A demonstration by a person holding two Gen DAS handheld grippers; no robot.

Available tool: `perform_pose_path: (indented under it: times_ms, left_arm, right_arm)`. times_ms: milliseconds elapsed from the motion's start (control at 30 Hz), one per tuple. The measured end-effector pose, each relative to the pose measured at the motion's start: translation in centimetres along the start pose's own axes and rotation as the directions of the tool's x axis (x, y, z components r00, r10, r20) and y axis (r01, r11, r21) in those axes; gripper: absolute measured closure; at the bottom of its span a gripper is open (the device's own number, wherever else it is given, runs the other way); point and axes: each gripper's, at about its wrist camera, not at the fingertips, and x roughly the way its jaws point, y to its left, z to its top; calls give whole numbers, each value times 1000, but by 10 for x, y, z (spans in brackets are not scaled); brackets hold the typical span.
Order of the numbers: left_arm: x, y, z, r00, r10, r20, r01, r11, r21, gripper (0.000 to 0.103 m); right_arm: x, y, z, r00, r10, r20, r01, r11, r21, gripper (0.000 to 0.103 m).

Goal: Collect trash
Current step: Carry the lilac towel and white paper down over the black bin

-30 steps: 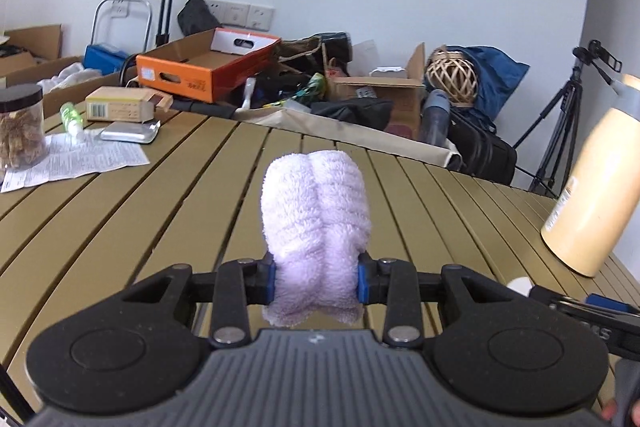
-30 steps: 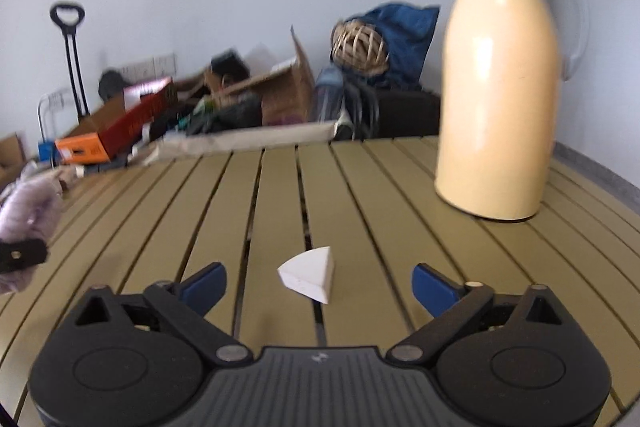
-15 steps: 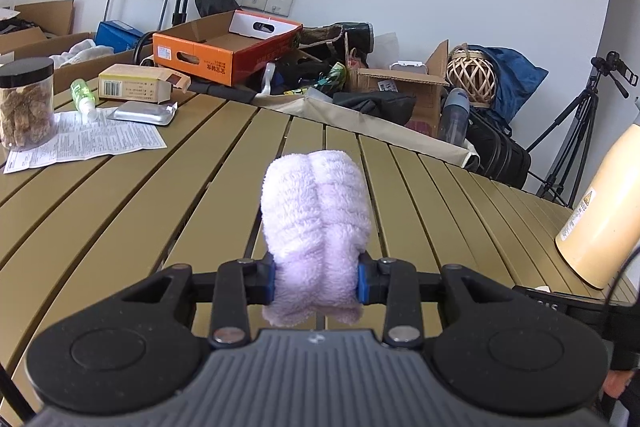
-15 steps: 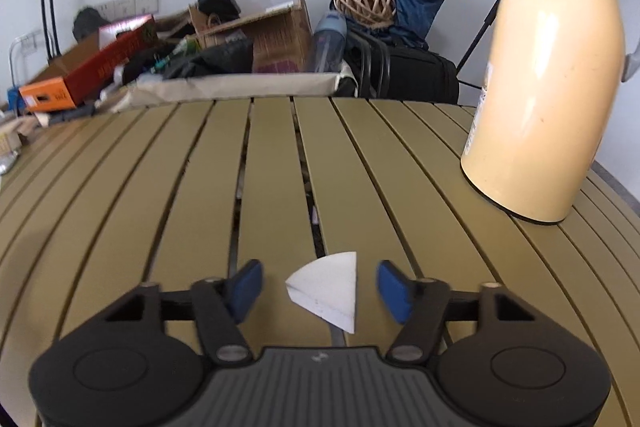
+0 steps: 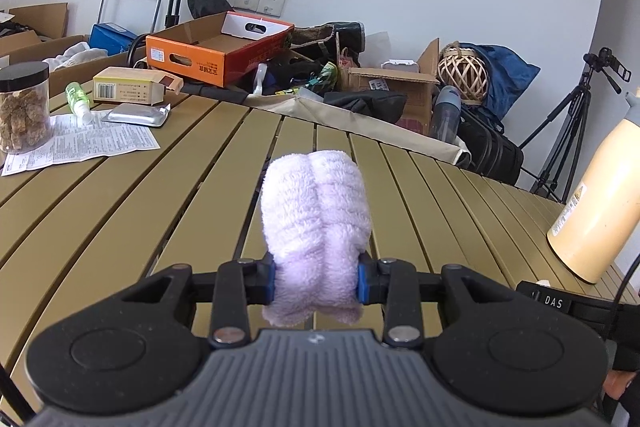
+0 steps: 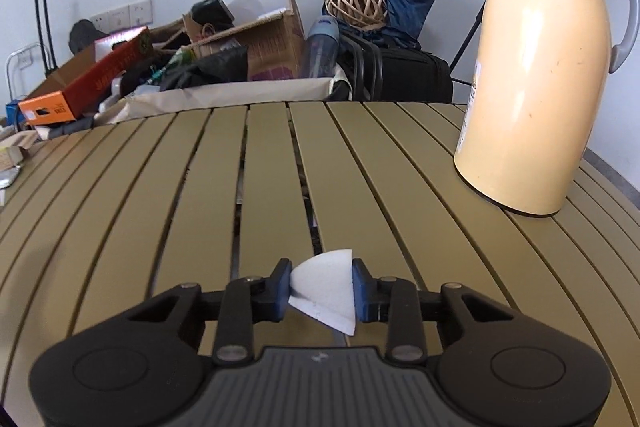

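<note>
Already, left gripper (image 5: 316,283) clamps the rolled lilac towel (image 5: 316,223); right gripper (image 6: 322,291) is closing onto the white paper scrap (image 6: 326,287); disposal still pending.

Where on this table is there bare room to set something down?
The wide middle of the slatted table is bare, between the printed sheet on one side and the cream jug on the other. It is crowded in the far corner, with the jar, small bottle, foil packet and carton.

Cream thermos (image 6: 536,67) upright on slatted table (image 6: 400,195); snack jar (image 5: 22,107), printed leaflet (image 5: 80,143) (far side)
</note>
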Motion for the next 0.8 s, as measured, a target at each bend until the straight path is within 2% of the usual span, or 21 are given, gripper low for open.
perform_pose_path:
  times_ms: [267, 467, 800]
  left_arm:
    - [-23, -12, -5, 1000, -17, 1, 17, 999, 31, 68]
    - [-52, -20, -10, 1000, -21, 15, 20, 999, 48, 68]
    - [-96, -23, -30, 1000, -26, 15, 25, 996, 83, 68]
  right_arm:
    - [-41, -4, -14, 997, 68, 39, -68, 998, 10, 75]
    - [-81, -14, -40, 989, 132, 73, -135, 990, 38, 75]
    - [-146, -23, -82, 978, 180, 110, -186, 981, 47, 75]
